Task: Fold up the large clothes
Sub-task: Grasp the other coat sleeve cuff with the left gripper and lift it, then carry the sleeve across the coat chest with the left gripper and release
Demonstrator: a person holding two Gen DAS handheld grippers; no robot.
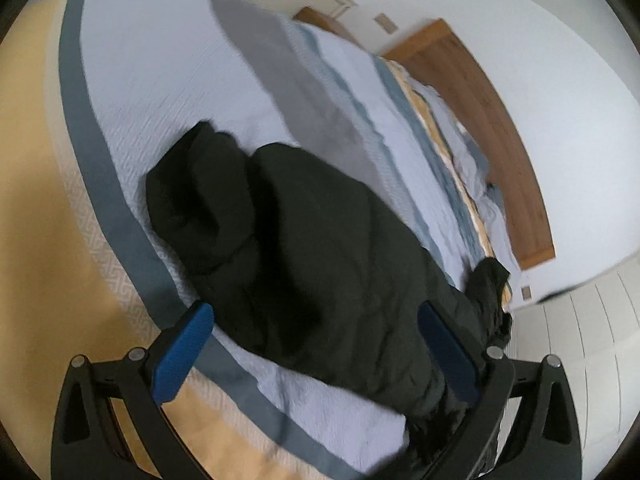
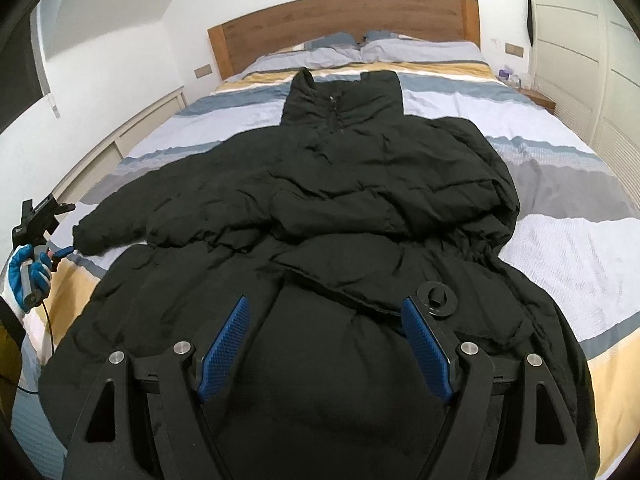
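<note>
So: the black puffer jacket [image 2: 320,184] lies face up on the striped bedspread [image 2: 560,168], collar toward the wooden headboard [image 2: 344,16], hem toward me. Zip shut at the neck. The sleeve on my right is already folded in across the chest; the sleeve on my left [image 2: 116,220] is stretched out sideways, cuff near the bed's edge. Fabric is thick, quilted, matte, with a drawstring gather at the waist. I judge it springy: folds will tend to puff back open unless pressed.

Left gripper [image 1: 316,344]: jaws wide apart, holding nothing, hovering just above that outstretched sleeve; the cuff end sits beyond the fingers. Its view is motion-blurred, so contact with the fabric cannot be confirmed. In the right wrist view the same tool shows small at the frame's left edge, held by a blue-gloved hand [image 2: 28,272], just beside the cuff.

Right gripper [image 2: 324,340]: jaws also spread, empty, poised over the lower front panel near the hem.

Step in hand, as I read it: fold the left sleeve across to match the other. To do it well I would pinch near the cuff, taking both layers of the sleeve, lift only enough to clear the body, and lay it flat across the chest. The right tool could pin the torso so the jacket does not slide on the bedspread.
</note>
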